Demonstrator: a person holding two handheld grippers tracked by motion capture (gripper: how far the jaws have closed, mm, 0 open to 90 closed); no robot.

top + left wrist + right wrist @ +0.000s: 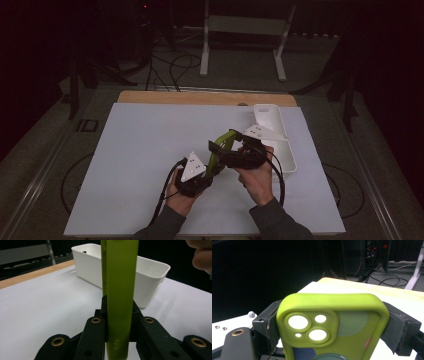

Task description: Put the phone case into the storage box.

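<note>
Both grippers are clamping the green phone case (pixel 220 148) above mid-table: left gripper (pixel 212 161) pinching its thin edge, right gripper (pixel 223 150) spanning its width. With the white bin (pixel 280 145) waiting at three o'clock, placing it is still looking undone

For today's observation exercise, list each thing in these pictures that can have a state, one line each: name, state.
Green phone case: held off the table, gripped by both claws, empty camera cutouts.
Left claw: shut on the case's thin edges.
Right claw: closed across the case's width.
White bin: upright, open-topped, its inside hidden.
</note>
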